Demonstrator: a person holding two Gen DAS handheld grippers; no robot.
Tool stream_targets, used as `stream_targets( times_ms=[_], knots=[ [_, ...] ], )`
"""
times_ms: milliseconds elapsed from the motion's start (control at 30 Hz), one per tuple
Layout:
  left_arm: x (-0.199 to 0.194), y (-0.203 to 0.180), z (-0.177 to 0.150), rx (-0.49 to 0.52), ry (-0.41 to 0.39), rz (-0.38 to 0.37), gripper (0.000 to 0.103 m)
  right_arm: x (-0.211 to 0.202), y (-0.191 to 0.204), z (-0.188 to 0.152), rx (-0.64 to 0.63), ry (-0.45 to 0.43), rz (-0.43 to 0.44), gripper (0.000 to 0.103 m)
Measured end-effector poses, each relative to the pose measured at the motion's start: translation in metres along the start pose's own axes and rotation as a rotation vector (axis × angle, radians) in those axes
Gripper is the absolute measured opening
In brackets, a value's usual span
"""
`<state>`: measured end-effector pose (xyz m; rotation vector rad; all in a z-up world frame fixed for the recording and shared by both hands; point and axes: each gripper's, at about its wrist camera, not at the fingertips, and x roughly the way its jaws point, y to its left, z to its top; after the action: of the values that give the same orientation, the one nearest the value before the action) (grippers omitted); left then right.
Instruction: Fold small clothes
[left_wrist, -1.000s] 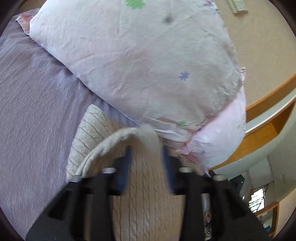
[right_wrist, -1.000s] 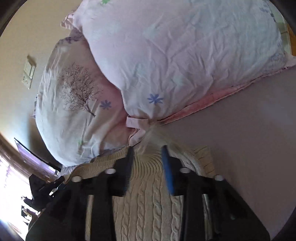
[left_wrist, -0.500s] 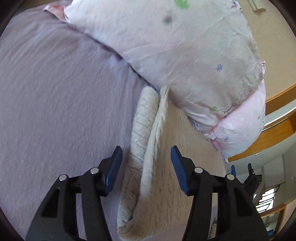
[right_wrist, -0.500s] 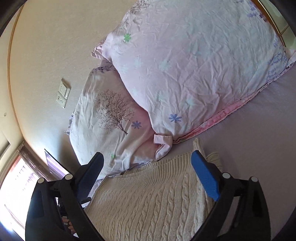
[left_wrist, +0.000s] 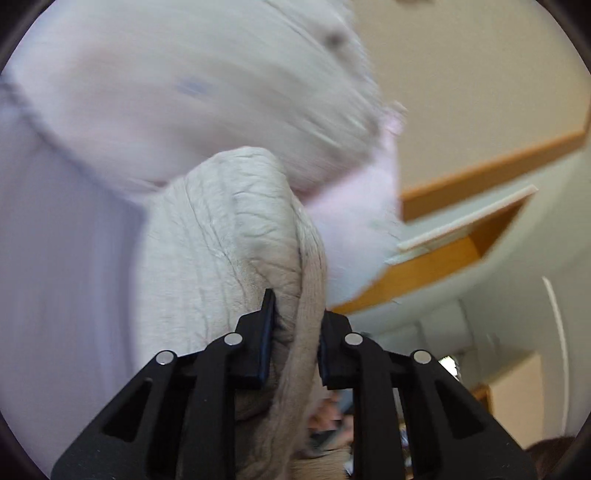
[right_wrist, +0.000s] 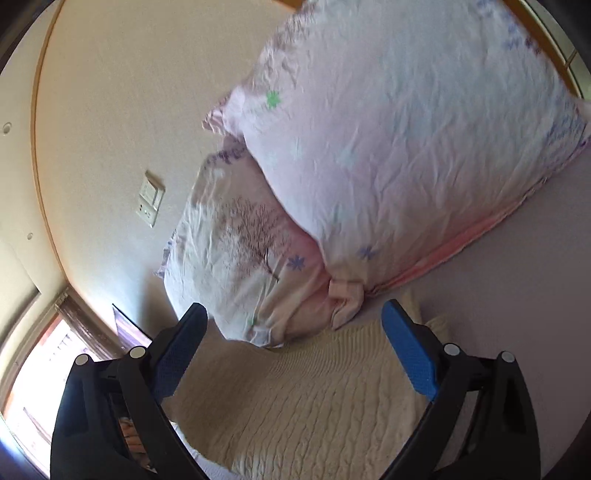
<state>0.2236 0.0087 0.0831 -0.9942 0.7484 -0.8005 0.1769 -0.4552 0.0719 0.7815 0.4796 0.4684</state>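
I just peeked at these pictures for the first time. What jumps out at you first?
The big pink flowery pillow fills the top of the right view, lying on another pillow with a tree print. Below them lies a cream knitted sweater under the open right gripper. In the left view, the left gripper pinches a fold of it.

Sweater (right_wrist: 295, 398): cream cable-knit, matt, rough. Pillows (right_wrist: 406, 147): thin crinkled cloth w/ print. Bed sheet (right_wrist: 517, 277): matt lilac fabric. Left gripper (left_wrist: 295, 325) & right gripper (right_wrist: 295, 332): matt black plastic, blue textured pads (right_wrist: 408, 350), shiny metal pins.
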Motion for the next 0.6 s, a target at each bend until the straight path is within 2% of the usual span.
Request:
stream_targets(
  times_ms=[67,133,167,233,267,300,333,367,400,433,500,567,600],
  knots=[
    [0.063,-0.017,-0.01,-0.004,0.058,-0.105,0.019,-0.01,-0.005,0.006,-0.027,-0.044,-0.069,0.097],
    [0.138,-0.012,-0.025,-0.098,0.156,-0.176,0.023,-0.017,-0.016,0.013,-0.02,-0.053,-0.107,0.097],
    [0.175,-0.004,-0.037,-0.178,0.242,-0.217,0.025,-0.022,-0.026,0.017,0.007,-0.053,-0.117,0.097],
    [0.203,0.003,-0.051,-0.233,0.328,-0.247,0.025,-0.027,-0.042,0.021,0.063,-0.036,-0.114,0.097],
    [0.202,0.002,-0.053,-0.206,0.331,-0.232,0.028,-0.027,-0.051,0.024,0.102,-0.006,-0.099,0.097],
    [0.193,0.0,-0.051,-0.15,0.313,-0.207,0.041,-0.025,-0.056,0.025,0.128,0.027,-0.09,0.097],
    [0.179,-0.001,-0.046,-0.1,0.278,-0.168,0.049,-0.02,-0.058,0.025,0.14,0.068,-0.092,0.097],
    [0.163,-0.002,-0.041,-0.056,0.234,-0.116,0.061,-0.013,-0.058,0.023,0.138,0.116,-0.102,0.098],
    [0.142,-0.001,-0.034,0.001,0.183,-0.033,0.07,-0.005,-0.057,0.02,0.128,0.167,-0.117,0.098],
    [0.129,0.0,-0.029,0.051,0.143,0.063,0.072,0.003,-0.057,0.016,0.123,0.222,-0.139,0.098],
    [0.111,0.006,-0.024,0.12,0.119,0.251,0.074,0.023,-0.063,0.003,0.144,0.342,-0.171,0.097],
    [0.106,0.019,-0.028,0.132,0.15,0.361,0.075,0.036,-0.07,-0.009,0.177,0.432,-0.178,0.096],
    [0.108,0.027,-0.031,0.124,0.183,0.401,0.075,0.039,-0.072,-0.014,0.179,0.452,-0.18,0.092]
  ],
)
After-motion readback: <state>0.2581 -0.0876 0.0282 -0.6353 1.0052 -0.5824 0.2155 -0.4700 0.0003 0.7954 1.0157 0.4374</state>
